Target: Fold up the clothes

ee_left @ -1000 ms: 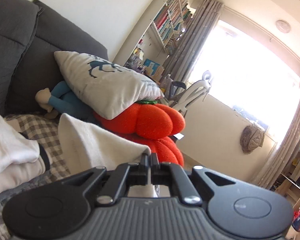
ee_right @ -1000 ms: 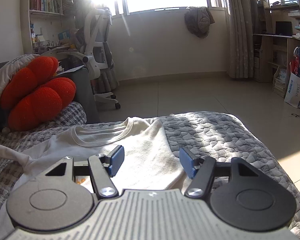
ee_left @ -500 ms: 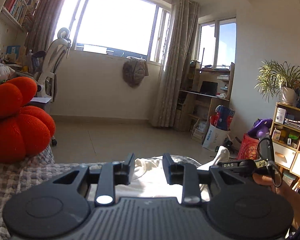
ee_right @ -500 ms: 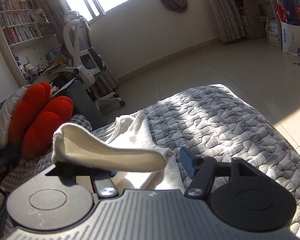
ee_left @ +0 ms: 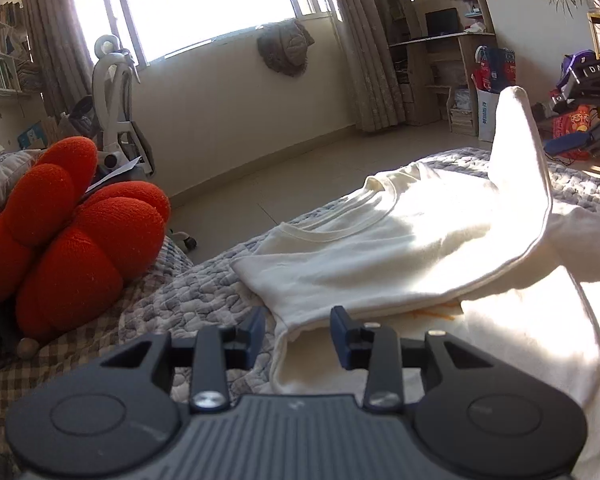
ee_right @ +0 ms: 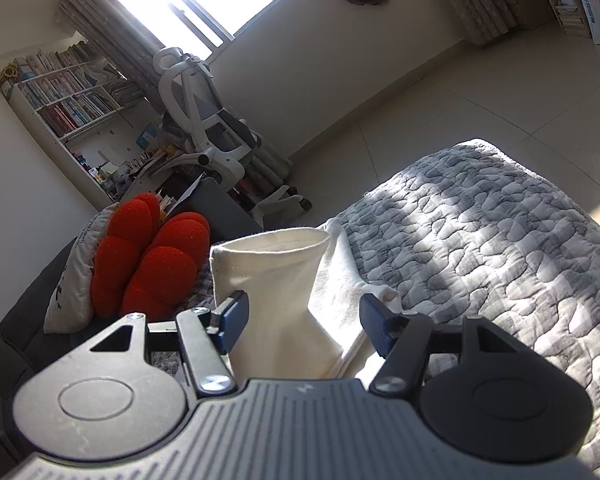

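A grey-and-white quilted pebble-pattern bed cover (ee_left: pixel 204 292) carries the cream short-sleeved cotton T-shirt (ee_left: pixel 360 256), which lies spread with its ribbed collar toward the window. To one side sits a plump orange-red segmented plush cushion (ee_left: pixel 72 232). One flap of the shirt is raised and stands in a peak above the flat body, so the step in hand is judged to be the side fold, partly carried over. The left gripper (ee_left: pixel 298 334) hovers at the shirt's near edge; its jaws are opening, with cloth lying beneath the gap but not pinched. The right gripper (ee_right: pixel 304 322) has its jaws apart, the raised flap standing between the blue pads (ee_right: pixel 233 322) and leaning on the left one; no clamp shows. Next, the flap probably needs laying flat across the body and smoothing.
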A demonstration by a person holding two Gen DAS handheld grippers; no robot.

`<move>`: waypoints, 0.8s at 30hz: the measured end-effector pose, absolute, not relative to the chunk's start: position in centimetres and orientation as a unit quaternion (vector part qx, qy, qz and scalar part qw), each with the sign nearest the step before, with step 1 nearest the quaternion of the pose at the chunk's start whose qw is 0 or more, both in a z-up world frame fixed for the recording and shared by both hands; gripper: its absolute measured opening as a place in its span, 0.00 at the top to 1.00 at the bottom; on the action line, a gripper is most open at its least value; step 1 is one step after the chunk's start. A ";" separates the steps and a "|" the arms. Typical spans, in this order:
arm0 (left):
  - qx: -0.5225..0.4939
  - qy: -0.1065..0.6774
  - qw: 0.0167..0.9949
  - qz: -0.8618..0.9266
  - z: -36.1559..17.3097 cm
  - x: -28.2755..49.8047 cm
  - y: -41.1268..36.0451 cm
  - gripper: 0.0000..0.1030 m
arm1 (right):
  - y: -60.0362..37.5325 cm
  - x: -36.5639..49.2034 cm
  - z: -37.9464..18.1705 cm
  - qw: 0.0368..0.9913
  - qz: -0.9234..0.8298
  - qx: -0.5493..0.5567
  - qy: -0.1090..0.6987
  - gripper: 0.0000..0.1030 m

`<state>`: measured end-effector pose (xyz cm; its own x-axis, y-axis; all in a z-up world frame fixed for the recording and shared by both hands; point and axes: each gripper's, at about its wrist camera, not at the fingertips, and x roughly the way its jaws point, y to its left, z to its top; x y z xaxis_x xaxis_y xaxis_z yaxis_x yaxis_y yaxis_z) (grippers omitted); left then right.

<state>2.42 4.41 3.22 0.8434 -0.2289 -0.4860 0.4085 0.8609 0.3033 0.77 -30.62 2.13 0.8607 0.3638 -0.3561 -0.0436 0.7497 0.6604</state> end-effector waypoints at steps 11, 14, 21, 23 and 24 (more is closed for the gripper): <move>0.229 0.248 0.924 -0.181 0.9 5.4 3.6 0.64 | -31.8 0.9 1.5 0.878 0.094 0.359 0.302 0.37; 0.225 0.241 0.927 -0.178 0.9 5.8 4.0 0.66 | -30.8 0.6 2.0 0.903 0.073 0.291 0.309 0.36; 0.217 0.230 0.934 -0.169 0.4 6.1 4.1 0.79 | -29.5 0.4 1.2 0.915 0.060 0.183 0.355 0.37; 0.215 0.227 0.936 -0.162 0.4 6.2 3.9 0.81 | -29.8 0.9 0.2 0.913 0.039 0.174 0.367 0.37; 0.216 0.226 0.937 -0.158 0.3 6.3 3.7 0.82 | -30.0 1.1 -0.2 0.913 0.030 0.170 0.370 0.36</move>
<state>6.29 3.72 0.33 0.8480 -0.1983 -0.4915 0.3932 0.8573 0.3324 1.08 -30.00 -0.15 0.7248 0.1804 -0.6649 0.0714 0.9402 0.3330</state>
